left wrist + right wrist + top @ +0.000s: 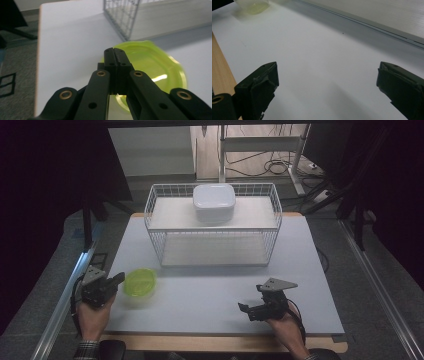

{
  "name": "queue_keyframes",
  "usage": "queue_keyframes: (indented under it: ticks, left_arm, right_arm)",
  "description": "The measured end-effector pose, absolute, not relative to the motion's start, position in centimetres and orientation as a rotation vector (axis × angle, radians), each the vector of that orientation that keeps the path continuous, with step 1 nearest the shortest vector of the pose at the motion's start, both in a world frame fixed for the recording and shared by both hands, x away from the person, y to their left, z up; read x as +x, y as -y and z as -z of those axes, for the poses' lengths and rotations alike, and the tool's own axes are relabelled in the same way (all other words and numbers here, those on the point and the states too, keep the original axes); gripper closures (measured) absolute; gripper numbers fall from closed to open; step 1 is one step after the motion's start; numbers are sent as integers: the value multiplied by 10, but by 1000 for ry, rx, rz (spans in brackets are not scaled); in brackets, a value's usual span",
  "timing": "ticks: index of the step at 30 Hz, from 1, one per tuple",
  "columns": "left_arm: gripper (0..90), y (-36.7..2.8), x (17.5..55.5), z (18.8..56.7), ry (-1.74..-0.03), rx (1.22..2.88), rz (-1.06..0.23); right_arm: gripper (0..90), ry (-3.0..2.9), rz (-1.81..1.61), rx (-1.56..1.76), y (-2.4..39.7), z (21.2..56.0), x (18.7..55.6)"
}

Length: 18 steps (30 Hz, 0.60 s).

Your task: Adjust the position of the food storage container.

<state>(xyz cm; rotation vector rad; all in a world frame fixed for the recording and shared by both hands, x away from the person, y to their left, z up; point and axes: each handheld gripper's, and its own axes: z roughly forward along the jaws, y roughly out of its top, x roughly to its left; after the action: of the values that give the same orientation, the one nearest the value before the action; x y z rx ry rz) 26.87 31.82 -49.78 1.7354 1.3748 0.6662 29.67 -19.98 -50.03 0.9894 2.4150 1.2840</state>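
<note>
A lime-green plastic bowl [140,282] rests on the white mat near the front left. My left gripper [120,279] sits just to its left, pointing at it. In the left gripper view the jaws [115,51] are pressed flat together, their tips over the rim of the blurred bowl [152,67]; I see nothing pinched between them. My right gripper [248,312] rests low near the front right edge, open, with its jaws [327,72] wide apart over bare mat. The bowl [253,5] shows faintly far off in the right gripper view.
A white wire rack [212,227] with two shelves stands at the back middle of the mat [200,295]. A white lidded container [214,200] sits on its top shelf. The table's wooden front edge [220,342] runs below both hands. Floor and cables lie beyond.
</note>
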Motion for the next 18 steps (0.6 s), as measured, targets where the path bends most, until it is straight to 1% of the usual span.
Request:
queue_keyframes:
  ticks: [11,18]
  left_arm:
    - [900,-324,280,515,-1497,1766,-636]
    - [899,-319,284,517,-1503,1773,-623]
  right_arm:
    - [48,-2429,-1276,991,199,502,297]
    - [50,-2441,-1266,990,197,504,297]
